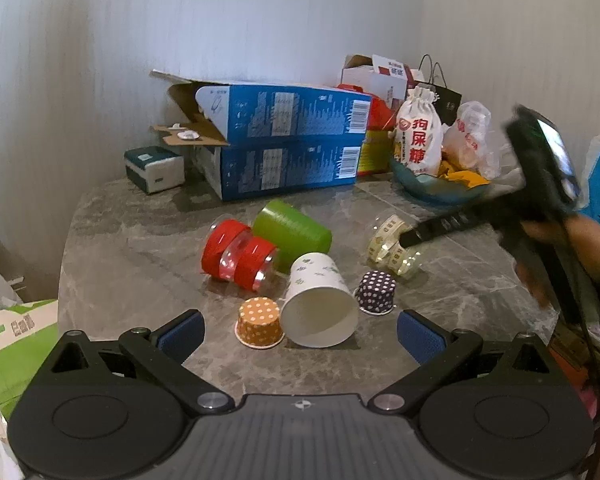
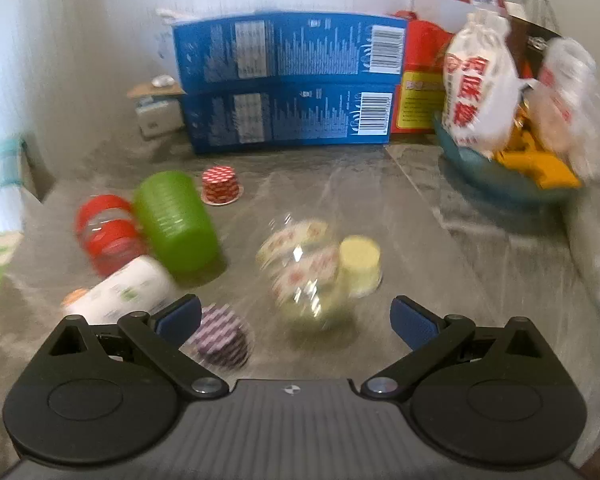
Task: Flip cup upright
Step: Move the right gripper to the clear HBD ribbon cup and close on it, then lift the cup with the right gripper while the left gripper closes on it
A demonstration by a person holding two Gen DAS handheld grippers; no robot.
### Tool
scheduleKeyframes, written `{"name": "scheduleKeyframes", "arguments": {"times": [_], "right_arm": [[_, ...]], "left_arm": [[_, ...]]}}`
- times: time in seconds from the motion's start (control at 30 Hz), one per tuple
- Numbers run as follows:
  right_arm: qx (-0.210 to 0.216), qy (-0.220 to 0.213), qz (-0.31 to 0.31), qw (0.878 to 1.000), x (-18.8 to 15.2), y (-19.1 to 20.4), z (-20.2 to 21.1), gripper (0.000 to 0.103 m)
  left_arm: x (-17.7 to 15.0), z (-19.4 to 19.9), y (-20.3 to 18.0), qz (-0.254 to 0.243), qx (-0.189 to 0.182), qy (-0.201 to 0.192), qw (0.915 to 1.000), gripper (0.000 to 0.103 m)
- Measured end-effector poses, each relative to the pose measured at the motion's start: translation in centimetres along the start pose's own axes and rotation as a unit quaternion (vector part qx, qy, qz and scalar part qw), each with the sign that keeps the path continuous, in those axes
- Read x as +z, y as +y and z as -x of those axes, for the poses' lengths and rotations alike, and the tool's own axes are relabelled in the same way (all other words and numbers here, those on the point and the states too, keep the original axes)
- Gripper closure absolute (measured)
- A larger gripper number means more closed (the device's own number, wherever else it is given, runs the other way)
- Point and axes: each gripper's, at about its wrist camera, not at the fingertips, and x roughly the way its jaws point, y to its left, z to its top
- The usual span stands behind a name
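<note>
the worktop [image 1: 140, 216] is grey stone with a marble pattern, smooth and a little shiny. several cups lie on their sides on it. the clear plastic cup [image 2: 300, 264] with cream bands of small red prints lies near the middle of the right wrist view, just in front of the right hand-held gripper [image 2: 296, 318]; the picture is blurred there, so i cannot tell exactly which way its mouth points. in the left wrist view one dark finger of that gripper reaches to this same cup [image 1: 392, 246]. the blue ribbed pads [image 2: 412, 322] stand wide apart and hold nothing.

the white paper cup [image 1: 318, 300] with small green prints lies on its side, its long axis toward the left camera, with the round open mouth facing the left hand-held gripper [image 1: 298, 332]. this gripper is also spread wide, and empty. a ribbed green plastic cup [image 1: 292, 232] and a clear cup with red bands [image 1: 240, 254] lie side by side behind it, touching.

small pleated paper cups stand mouth down: an orange dotted one [image 1: 259, 322] just beside the white cup, a dark dotted one [image 1: 376, 291] on the other side, a yellow one [image 2: 358, 266] against the clear cup, and a red one [image 2: 220, 186] farther back.

two blue cardboard boxes [image 1: 284, 140] are stacked at the wall.
</note>
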Motion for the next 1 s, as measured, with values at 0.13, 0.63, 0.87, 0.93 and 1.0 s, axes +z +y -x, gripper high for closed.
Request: {"name": "scheduleKeyframes", "arguments": {"times": [0.13,0.63,0.87,0.93,1.0], "right_arm": [[-0.006,0.027,0.025,0.999,1.9,-0.1,-2.9,0.003],[-0.022,0.129,0.063,0.989,1.9,0.5,-7.2,0.034],[-0.028,0.129,0.066,0.989,1.7,0.9,-6.6,0.045],[-0.028,0.117,0.062,0.991,1.7,1.0,-5.8,0.045],[-0.028,0.105,0.057,0.992,1.8,1.2,-4.6,0.045]], "left_arm": [[-0.2,-0.5,1.1,0.016,0.006,0.006,0.9998,0.000],[-0.6,-0.9,3.9,0.046,0.008,0.010,0.9989,0.000],[-0.8,0.4,3.7,0.047,0.013,-0.001,0.9988,0.000],[-0.9,0.8,3.6,0.047,0.013,-0.003,0.9988,0.000],[-1.0,1.2,3.6,0.049,0.012,-0.005,0.9987,0.000]]}}
